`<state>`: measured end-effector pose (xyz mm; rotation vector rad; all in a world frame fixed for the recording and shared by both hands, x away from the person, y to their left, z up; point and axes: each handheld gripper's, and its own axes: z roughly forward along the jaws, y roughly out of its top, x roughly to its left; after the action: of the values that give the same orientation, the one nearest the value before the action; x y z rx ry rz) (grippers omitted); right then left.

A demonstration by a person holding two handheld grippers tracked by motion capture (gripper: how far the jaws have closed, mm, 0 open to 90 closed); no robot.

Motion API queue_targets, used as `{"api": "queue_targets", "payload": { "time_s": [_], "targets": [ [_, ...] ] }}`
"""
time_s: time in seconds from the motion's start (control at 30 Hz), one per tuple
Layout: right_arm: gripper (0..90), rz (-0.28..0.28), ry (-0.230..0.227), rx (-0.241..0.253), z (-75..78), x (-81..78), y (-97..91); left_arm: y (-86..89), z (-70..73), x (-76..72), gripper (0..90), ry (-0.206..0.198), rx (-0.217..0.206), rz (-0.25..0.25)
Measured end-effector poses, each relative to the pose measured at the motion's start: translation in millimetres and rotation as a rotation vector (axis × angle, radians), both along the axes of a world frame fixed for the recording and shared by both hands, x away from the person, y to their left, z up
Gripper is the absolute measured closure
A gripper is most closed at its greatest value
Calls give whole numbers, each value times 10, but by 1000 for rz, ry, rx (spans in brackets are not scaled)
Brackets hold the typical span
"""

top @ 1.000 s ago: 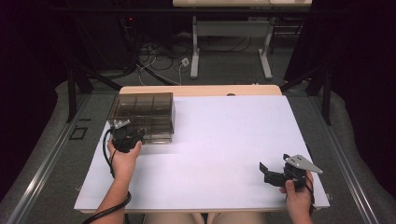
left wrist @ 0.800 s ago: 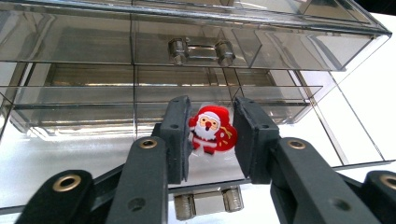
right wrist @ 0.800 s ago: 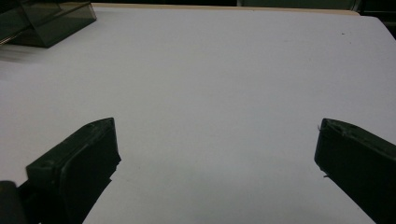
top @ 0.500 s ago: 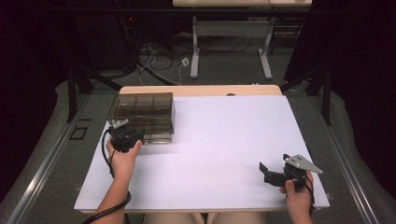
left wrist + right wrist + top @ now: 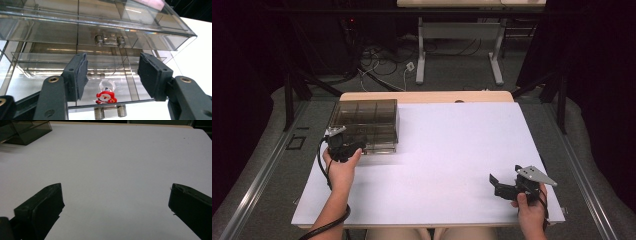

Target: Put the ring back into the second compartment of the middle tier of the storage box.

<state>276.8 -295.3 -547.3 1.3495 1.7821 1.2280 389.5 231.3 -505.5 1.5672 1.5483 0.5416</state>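
Note:
A smoky clear plastic drawer box stands at the table's far left. My left gripper is at its front edge, and the jaws have just been opening. In the left gripper view its pads stand apart, touching nothing, and between them I see the pulled-out lower drawer. A small red Santa ring lies in that drawer, just behind the drawer's knob. My right gripper rests near the table's front right, open and with nothing between its jaws.
The white table top stretches between the two hands. The box's corner shows at the far left of the right gripper view. A closed upper drawer with its own knob sits above the open one. Desk legs and cables lie beyond the table.
My left hand has shifted only slightly at the box's front. The right hand and its gripper have kept still.

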Motion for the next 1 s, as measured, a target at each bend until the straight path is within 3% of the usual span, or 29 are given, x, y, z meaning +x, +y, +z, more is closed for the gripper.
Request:
{"api": "queue_targets", "payload": {
  "time_s": [0.6,0.63,1.0],
  "targets": [
    [0,-8,-6,1,4,-4,-2,-26,184,-95,261,-46,-4,-33],
    [0,-9,-5,4,3,-4,-1,-29,195,-103,224,-50,-5,-35],
    [0,-3,4,-6,7,-5,1,-92,298,-240,146,-75,-30,-95]
  ]
}}
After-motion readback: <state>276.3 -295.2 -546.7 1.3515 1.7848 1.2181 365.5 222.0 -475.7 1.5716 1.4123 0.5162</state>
